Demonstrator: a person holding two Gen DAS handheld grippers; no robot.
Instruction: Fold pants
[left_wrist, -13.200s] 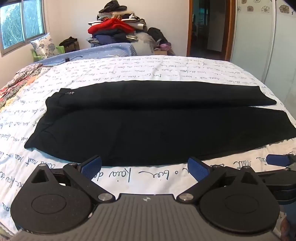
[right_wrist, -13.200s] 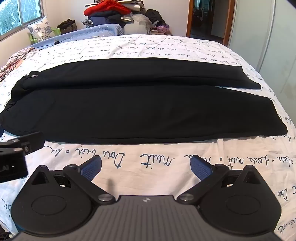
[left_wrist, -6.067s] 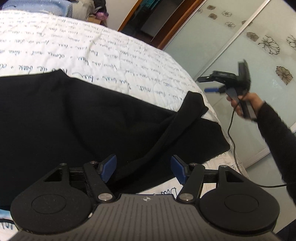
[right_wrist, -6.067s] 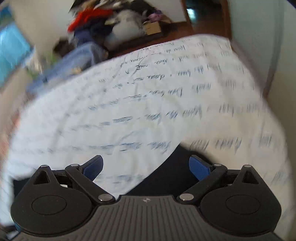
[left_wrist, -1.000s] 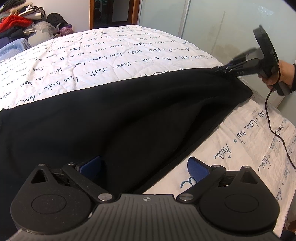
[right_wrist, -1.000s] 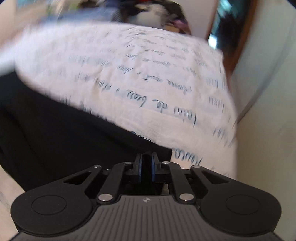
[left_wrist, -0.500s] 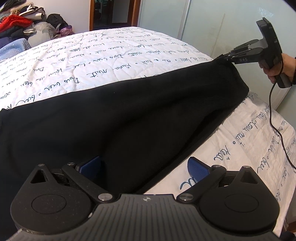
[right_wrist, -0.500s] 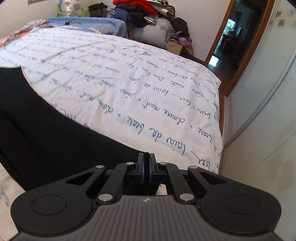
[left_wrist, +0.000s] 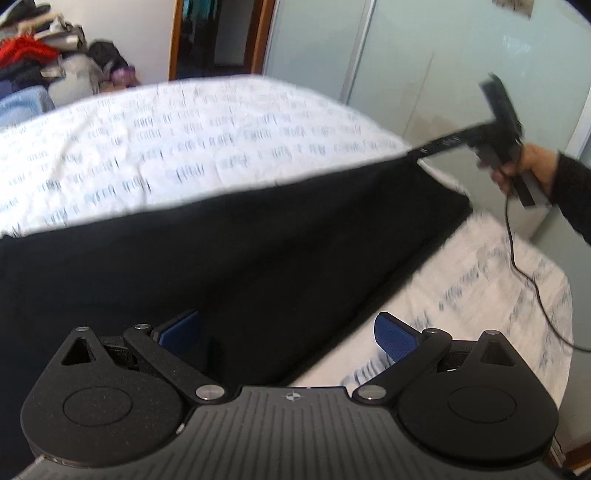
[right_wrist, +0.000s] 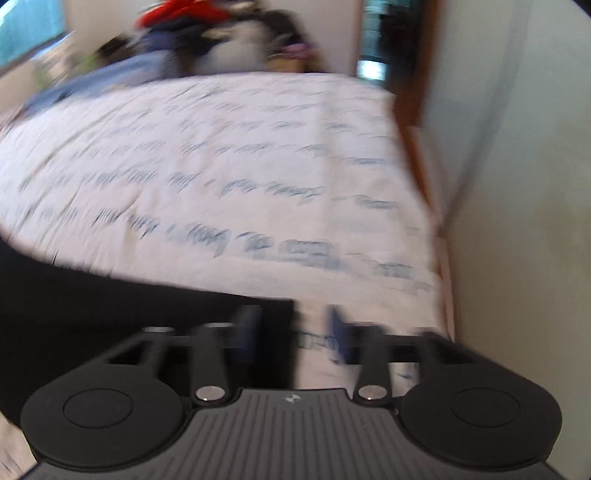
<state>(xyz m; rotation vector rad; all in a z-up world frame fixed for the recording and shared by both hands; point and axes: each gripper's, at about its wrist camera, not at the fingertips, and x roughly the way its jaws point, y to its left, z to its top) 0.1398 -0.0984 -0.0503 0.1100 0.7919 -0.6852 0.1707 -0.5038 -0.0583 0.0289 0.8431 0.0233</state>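
A white bedspread (left_wrist: 221, 140) printed with blue script covers the bed before you. At eleven o'clock a heap of clothes (left_wrist: 40, 62) is piled by the wall; at twelve an open doorway (left_wrist: 214, 37); at two, pale sliding doors (left_wrist: 424, 66).

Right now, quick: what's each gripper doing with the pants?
Left gripper: open, holding nothing, over the black pants.
Right gripper: jaws opening, pads off the pants' corner.

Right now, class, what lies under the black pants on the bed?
The white bedspread with blue handwriting shows all around the black pants and runs beneath them. Whatever else may lie under the pants is covered by the cloth.
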